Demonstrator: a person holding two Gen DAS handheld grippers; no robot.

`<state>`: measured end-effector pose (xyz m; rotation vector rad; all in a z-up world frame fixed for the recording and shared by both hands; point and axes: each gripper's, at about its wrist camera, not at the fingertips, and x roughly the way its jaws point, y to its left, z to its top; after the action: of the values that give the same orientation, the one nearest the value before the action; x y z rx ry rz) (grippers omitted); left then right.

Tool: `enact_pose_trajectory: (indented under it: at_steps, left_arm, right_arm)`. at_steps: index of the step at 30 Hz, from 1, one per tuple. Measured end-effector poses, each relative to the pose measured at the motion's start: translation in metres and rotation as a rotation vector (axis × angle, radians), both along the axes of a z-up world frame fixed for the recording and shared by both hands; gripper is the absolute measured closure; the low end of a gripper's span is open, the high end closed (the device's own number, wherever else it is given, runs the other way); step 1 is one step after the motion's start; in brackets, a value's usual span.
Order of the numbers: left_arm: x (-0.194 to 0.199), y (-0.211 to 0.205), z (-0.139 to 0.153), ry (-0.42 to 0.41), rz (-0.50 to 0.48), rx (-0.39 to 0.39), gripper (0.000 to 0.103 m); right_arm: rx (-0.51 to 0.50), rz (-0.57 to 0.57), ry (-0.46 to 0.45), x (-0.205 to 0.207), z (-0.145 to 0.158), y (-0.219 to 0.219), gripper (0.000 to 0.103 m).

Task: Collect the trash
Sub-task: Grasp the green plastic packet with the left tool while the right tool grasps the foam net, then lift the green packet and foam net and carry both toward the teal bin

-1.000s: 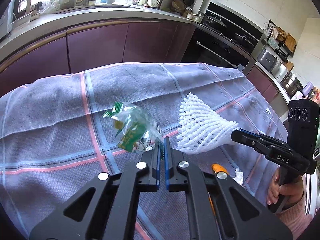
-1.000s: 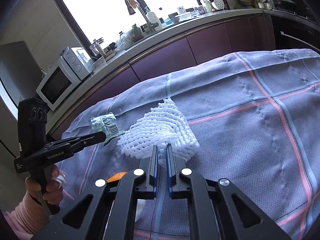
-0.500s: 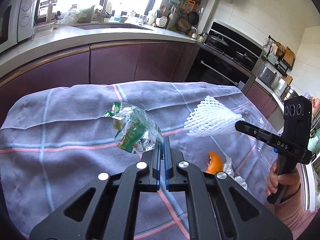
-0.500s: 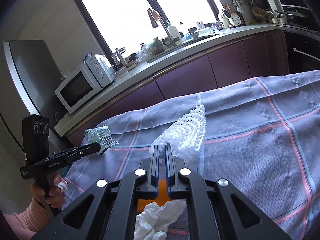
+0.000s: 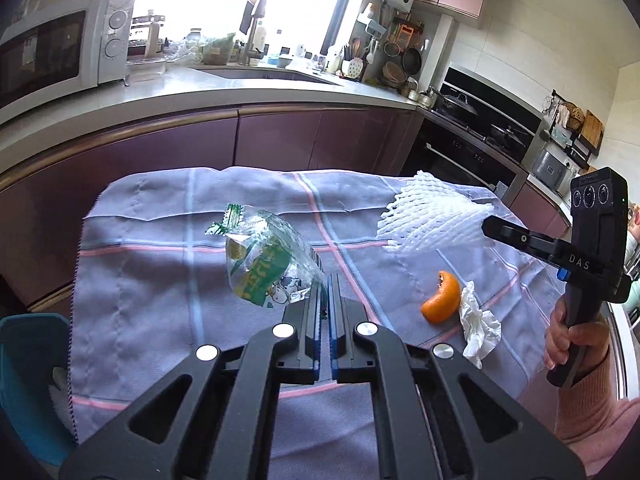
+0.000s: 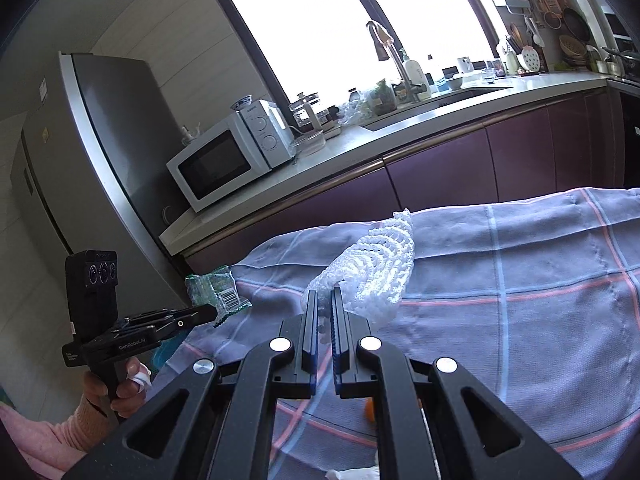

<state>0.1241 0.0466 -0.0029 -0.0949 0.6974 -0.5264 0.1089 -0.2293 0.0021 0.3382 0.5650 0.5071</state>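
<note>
The left claw (image 5: 328, 280) is closed on a clear plastic wrapper (image 5: 267, 264) with green print, pinching its edge so the crumpled bag hangs up and to the left of the tips, lifted clear of the cloth-covered surface (image 5: 160, 280). The right claw (image 6: 325, 294) is clamped on a white foam fruit net (image 6: 376, 268), which fans out above and to the right of its tips, also held off the cloth. The left wrist view alone shows what lies on the checked grey cloth: an orange peel (image 5: 442, 298) and, just beside it on the right, a crumpled white tissue (image 5: 478, 322), both near the front right edge. It also shows a blue bin (image 5: 28, 380) below the surface's left edge, and the right hand (image 5: 568, 340) around its handle. From the right wrist view the peel is only a small orange sliver behind the claw's frame, and the tissue a white scrap at the bottom edge; this view instead shows the wrapper's barcode side, the left hand (image 6: 116, 388) on its grip, a microwave (image 6: 228, 160) on the kitchen counter and a grey fridge (image 6: 80, 152) beyond.
</note>
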Motion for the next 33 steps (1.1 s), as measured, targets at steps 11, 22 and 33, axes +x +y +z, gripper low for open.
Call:
enact_pose_trajectory:
  at_steps: [11, 22, 33]
  left_arm:
    - [-0.040, 0.072, 0.015, -0.045, 0.107, -0.003, 0.100]
    - [-0.068, 0.133, 0.015, -0.049, 0.228, 0.003, 0.100]
    - [-0.086, 0.193, 0.014, -0.045, 0.352, 0.007, 0.100]
  right_arm:
    - [-0.001, 0.195, -0.016, 0.005, 0.008, 0.083, 0.098]
    - [-0.029, 0.374, -0.014, 0.011, 0.015, 0.167, 0.098]
    - [-0.042, 0.506, 0.000, 0.018, 0.016, 0.228, 0.098]
